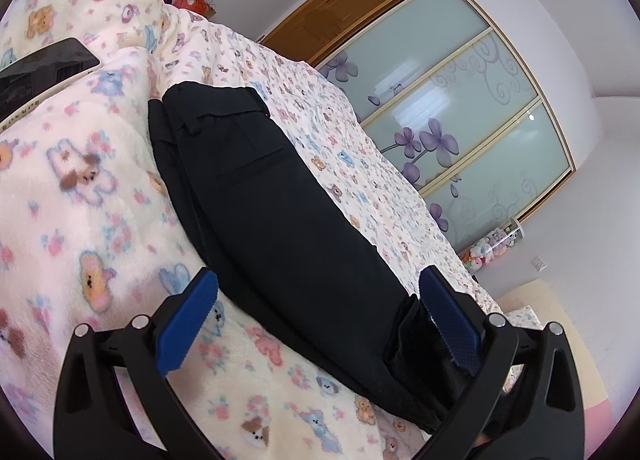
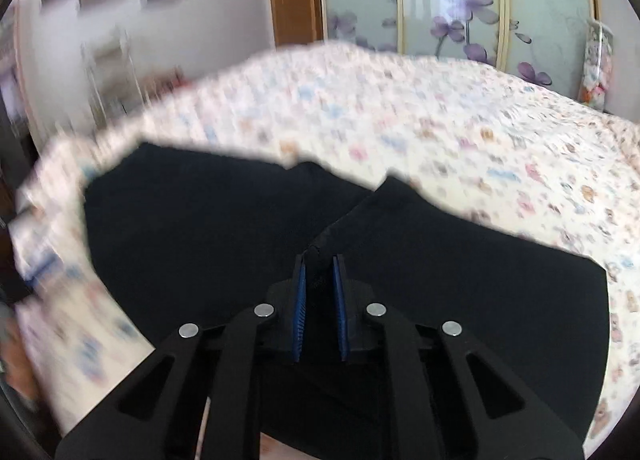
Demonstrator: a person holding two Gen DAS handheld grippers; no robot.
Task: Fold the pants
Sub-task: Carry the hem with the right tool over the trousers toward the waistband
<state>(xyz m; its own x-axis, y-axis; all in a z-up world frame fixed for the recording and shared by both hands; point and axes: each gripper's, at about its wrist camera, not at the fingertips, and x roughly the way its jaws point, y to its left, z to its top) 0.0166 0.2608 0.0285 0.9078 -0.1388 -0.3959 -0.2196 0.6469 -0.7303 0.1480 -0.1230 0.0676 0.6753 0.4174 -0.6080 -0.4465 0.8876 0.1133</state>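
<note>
Black pants (image 1: 276,212) lie lengthwise on a bed with a teddy-bear print blanket (image 1: 88,196), waistband and back pocket at the far end. My left gripper (image 1: 320,300) is open, its blue fingers (image 1: 188,316) spread on either side of the pant leg; the right finger touches a bunched bit of black fabric. In the right wrist view the pants (image 2: 192,228) spread wide below, blurred by motion. My right gripper (image 2: 320,284) is shut on a raised fold of the black fabric.
A dark phone or tablet (image 1: 44,68) rests on the blanket at the far left. A wardrobe with frosted flowered sliding doors (image 1: 452,108) stands beyond the bed. Plush toys (image 1: 492,244) sit in a clear container by the wall. The bed's edge (image 1: 484,300) drops off near the left gripper.
</note>
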